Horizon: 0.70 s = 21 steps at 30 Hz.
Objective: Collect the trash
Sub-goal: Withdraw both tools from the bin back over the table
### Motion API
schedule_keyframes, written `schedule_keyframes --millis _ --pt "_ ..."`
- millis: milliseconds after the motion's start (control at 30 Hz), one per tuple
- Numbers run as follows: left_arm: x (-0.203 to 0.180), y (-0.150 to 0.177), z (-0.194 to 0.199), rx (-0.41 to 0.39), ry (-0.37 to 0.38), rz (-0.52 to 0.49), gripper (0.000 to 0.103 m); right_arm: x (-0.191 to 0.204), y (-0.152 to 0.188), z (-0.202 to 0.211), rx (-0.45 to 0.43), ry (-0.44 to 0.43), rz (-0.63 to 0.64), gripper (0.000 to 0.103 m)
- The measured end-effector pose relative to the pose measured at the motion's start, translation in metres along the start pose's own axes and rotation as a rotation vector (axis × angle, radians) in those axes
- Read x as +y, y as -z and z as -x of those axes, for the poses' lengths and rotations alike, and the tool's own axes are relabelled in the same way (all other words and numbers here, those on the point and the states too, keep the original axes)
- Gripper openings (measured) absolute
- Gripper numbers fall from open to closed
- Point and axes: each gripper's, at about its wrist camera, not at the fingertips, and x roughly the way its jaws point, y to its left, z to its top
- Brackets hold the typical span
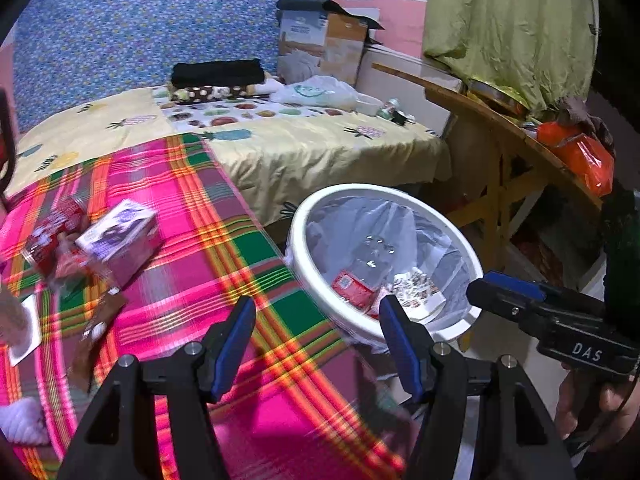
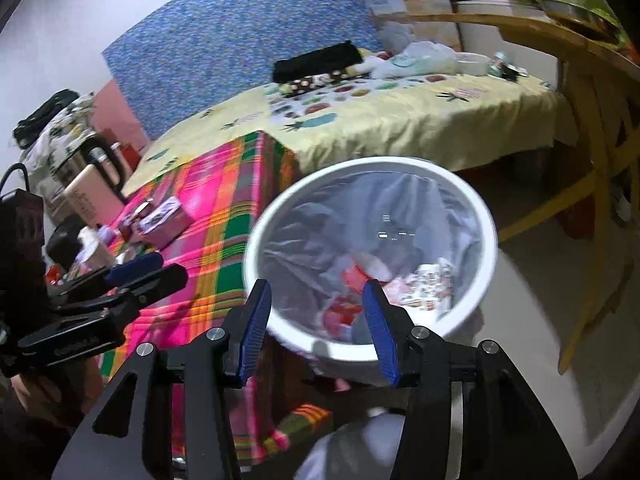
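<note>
Right tool (image 2: 316, 328): gaping, empty, over bin (image 2: 490, 216).
Left tool (image 1: 316, 344): wide open, empty.
Binned: red packet (image 1: 354, 286), printed paper (image 1: 416, 286).
Left: boxes (image 1: 120, 236) on bed.

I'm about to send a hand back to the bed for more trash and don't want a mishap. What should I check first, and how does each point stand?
1. Right tongs empty and open: ok, nothing between the blue pads.
2. Left tongs empty and open: ok, jaws wide apart.
3. Dropped trash inside the white bin, not hung on the rim: ok, red wrapper and printed paper lie in the liner.
4. More trash left on the plaid cloth: ok, purple box and red packet wait there.
5. Whether those two are touching: cannot tell, blurred.
</note>
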Motion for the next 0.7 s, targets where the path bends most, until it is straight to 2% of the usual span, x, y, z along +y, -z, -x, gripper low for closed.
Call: schedule_keyframes --millis 133,700 --pt "0.011 0.008 0.013 -0.015 -0.027 0.022 0.066 0.013 0.001 -0.002 -0.004 -0.046 0.027 0.049" --pt "0.058 0.043 0.055 -0.06 -0.168 0.12 0.066 0.055 0.013 -0.01 0.05 -0.124 0.113 0.049"
